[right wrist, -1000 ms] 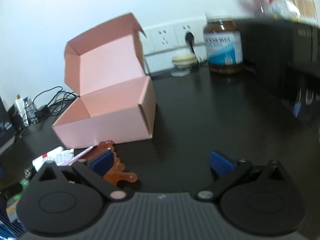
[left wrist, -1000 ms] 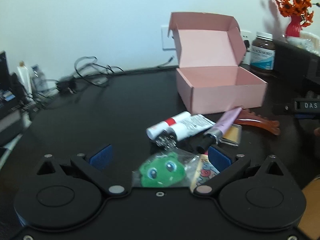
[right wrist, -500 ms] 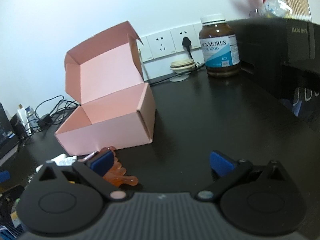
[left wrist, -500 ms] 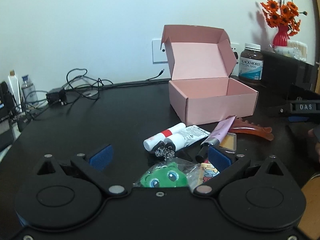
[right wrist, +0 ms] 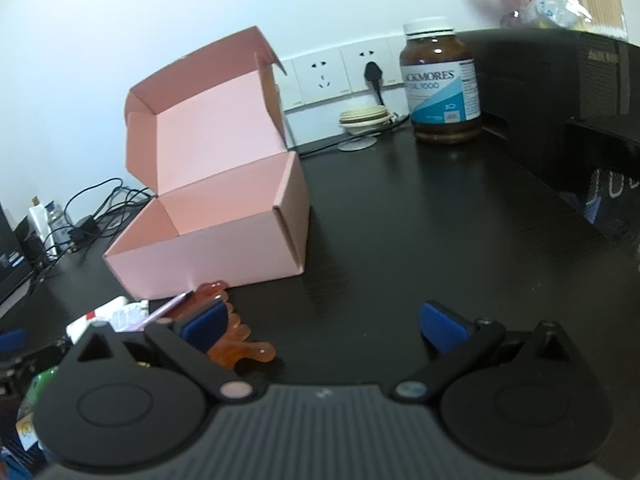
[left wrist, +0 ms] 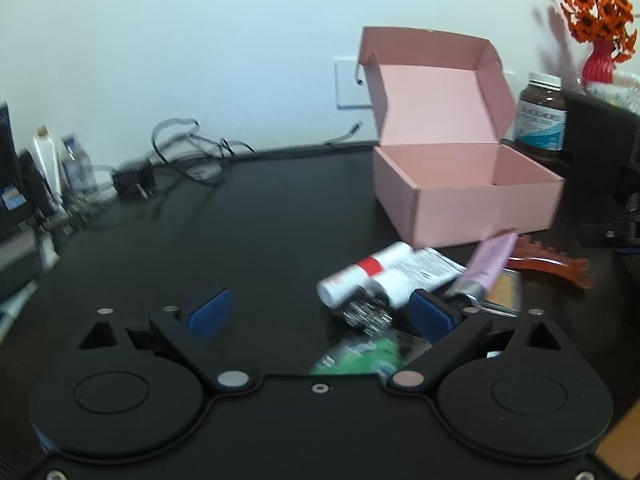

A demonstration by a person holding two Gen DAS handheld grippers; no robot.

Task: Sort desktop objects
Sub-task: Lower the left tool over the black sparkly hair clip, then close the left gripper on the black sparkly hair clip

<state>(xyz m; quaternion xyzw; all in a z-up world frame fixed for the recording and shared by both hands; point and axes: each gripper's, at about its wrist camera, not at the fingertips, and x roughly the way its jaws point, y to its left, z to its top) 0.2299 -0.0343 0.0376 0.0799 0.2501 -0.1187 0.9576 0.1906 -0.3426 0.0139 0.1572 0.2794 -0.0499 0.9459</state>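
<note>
An open pink box (left wrist: 464, 192) stands on the black desk; it also shows in the right wrist view (right wrist: 208, 236). In front of it lie white tubes (left wrist: 376, 276), a lilac tube (left wrist: 490, 264), an amber hair claw (left wrist: 552, 264) and a bagged green plush toy (left wrist: 360, 354). My left gripper (left wrist: 320, 312) is open and empty, low over the toy and tubes. My right gripper (right wrist: 324, 324) is open and empty, right of the box, its left finger over the hair claw (right wrist: 236, 344).
A brown supplement bottle (right wrist: 440, 88) stands at the back by the wall sockets (right wrist: 340, 74). A black cabinet (right wrist: 560, 92) rises on the right with a red flower vase (left wrist: 600, 60) on it. Tangled cables (left wrist: 176, 156) and small bottles (left wrist: 60, 164) lie at the back left.
My left gripper has swung left, so the pile now sits toward its right finger; the view is blurred. My right gripper has shifted slightly, keeping open.
</note>
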